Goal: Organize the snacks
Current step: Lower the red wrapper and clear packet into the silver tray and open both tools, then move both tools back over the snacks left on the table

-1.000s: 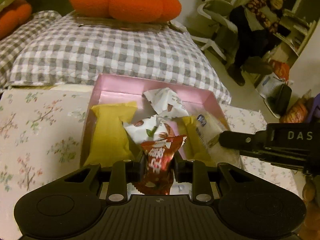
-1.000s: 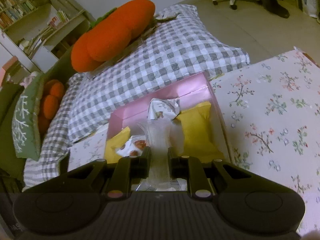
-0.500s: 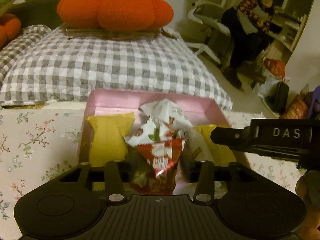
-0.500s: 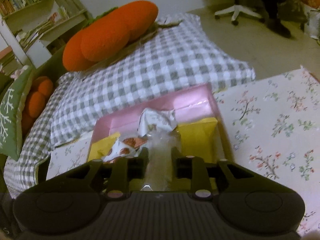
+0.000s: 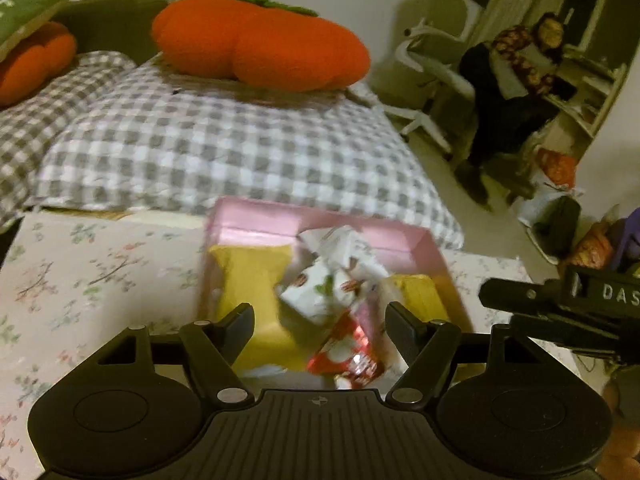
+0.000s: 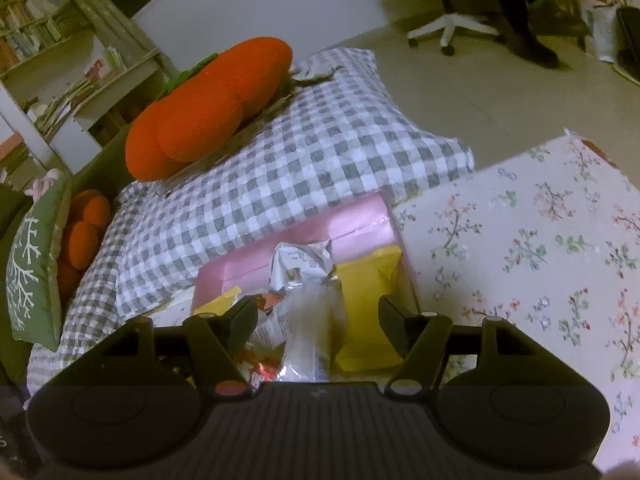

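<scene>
A pink box (image 5: 256,216) on the floral cloth holds several snack packets. My left gripper (image 5: 320,324) is open just above its near end. A red packet (image 5: 348,356) lies loose between the fingers, beside a yellow packet (image 5: 252,300) and white packets (image 5: 320,292). My right gripper (image 6: 316,316) is open over the same box (image 6: 360,220). A clear packet (image 6: 312,332) stands loose between its fingers, next to a yellow packet (image 6: 368,304) and a white packet (image 6: 300,264). The right gripper also shows at the right of the left wrist view (image 5: 560,308).
A checked pillow (image 5: 224,148) with an orange plush cushion (image 5: 260,48) lies right behind the box. The floral cloth (image 6: 540,248) spreads to the right. A person (image 5: 516,80) sits on a chair at the far right. A green cushion (image 6: 32,276) lies left.
Both grippers have opened and let go: the left released the red packet, the right released the clear packet, into the pink box. Both have drawn back a little.
</scene>
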Available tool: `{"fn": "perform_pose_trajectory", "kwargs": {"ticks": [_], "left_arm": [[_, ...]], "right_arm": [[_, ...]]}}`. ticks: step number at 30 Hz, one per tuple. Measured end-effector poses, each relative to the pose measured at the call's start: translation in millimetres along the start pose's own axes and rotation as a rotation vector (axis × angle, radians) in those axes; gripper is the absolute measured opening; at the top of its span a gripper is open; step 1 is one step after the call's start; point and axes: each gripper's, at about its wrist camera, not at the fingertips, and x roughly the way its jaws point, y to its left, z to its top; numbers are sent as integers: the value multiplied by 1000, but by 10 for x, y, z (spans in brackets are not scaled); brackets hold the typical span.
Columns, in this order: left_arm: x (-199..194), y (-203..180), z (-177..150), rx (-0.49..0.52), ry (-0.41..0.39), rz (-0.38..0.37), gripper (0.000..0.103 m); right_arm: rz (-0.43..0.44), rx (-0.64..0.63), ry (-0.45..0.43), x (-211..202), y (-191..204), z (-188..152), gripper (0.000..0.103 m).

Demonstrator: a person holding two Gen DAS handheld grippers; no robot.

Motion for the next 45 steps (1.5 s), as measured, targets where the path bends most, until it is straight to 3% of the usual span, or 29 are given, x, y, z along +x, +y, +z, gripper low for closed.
{"fn": "perform_pose_trajectory", "kwargs": {"ticks": [4, 11, 15, 27, 30, 38, 45], "left_arm": [[-80, 49, -56, -30, 34, 34, 73], [-247, 30, -255, 1, 111, 100, 73], [-302, 104, -382, -32, 175, 109, 73], [-573, 195, -821, -100, 247, 107, 74], [-600, 273, -867, -115, 254, 121, 74], [-565, 273, -938, -93, 260, 182, 75], [-506, 232, -983, -43, 267, 220, 76]], "right_arm": [[1, -36, 31, -58, 60, -53, 70], [-26, -81, 100, -177, 79, -179, 72], [-42, -90, 143, -290, 54, -264, 73], [-73, -146, 270, -411, 89, -636, 81], [-86, -164, 276, -460, 76, -714, 86], [-94, -168, 314, -349, 78, -832, 87], [-115, -242, 213, -295, 235, -945, 87]]}}
